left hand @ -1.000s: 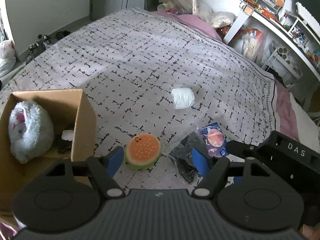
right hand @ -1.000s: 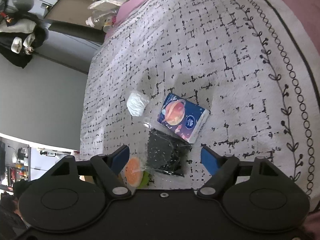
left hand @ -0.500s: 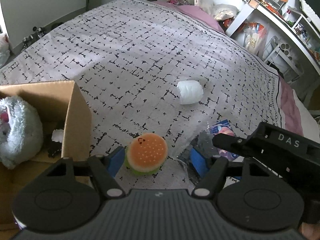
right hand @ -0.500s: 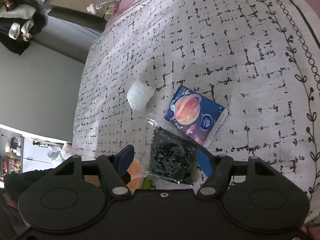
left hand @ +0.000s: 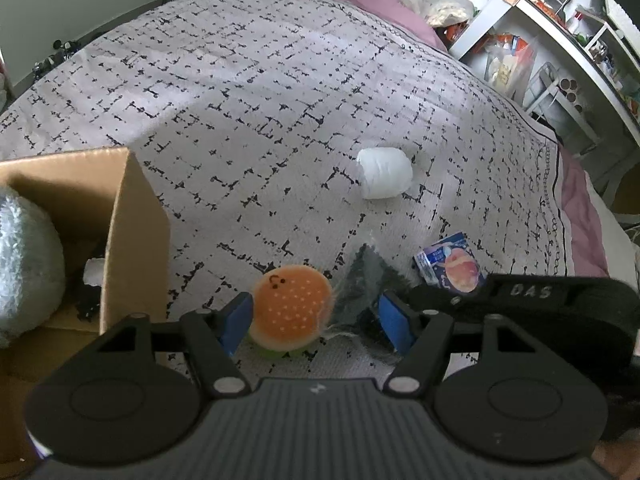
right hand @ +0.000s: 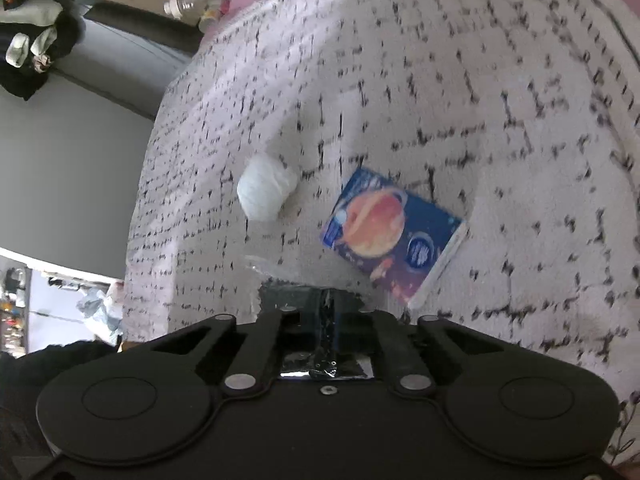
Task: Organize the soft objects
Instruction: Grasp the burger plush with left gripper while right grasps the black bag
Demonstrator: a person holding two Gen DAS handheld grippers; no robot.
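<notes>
An orange burger plush (left hand: 291,312) lies on the patterned bedspread (left hand: 248,120) between the blue pads of my open left gripper (left hand: 316,322). My right gripper (right hand: 326,320) is shut on a clear bag of black fabric (right hand: 320,308), which also shows in the left wrist view (left hand: 364,280). A blue tissue pack (right hand: 394,236) (left hand: 450,266) and a white rolled bundle (right hand: 264,192) (left hand: 385,174) lie further out on the bed. A cardboard box (left hand: 132,240) at left holds a grey plush (left hand: 28,268).
A white shelf unit (left hand: 560,40) with clutter stands beyond the bed at right. Pink pillows (left hand: 392,8) and bags lie at the head of the bed. The bed's edge with pink sheet (left hand: 580,216) is at right.
My right gripper has closed on the bag of black fabric. My left gripper has moved forward, so the burger plush now sits between its pads.
</notes>
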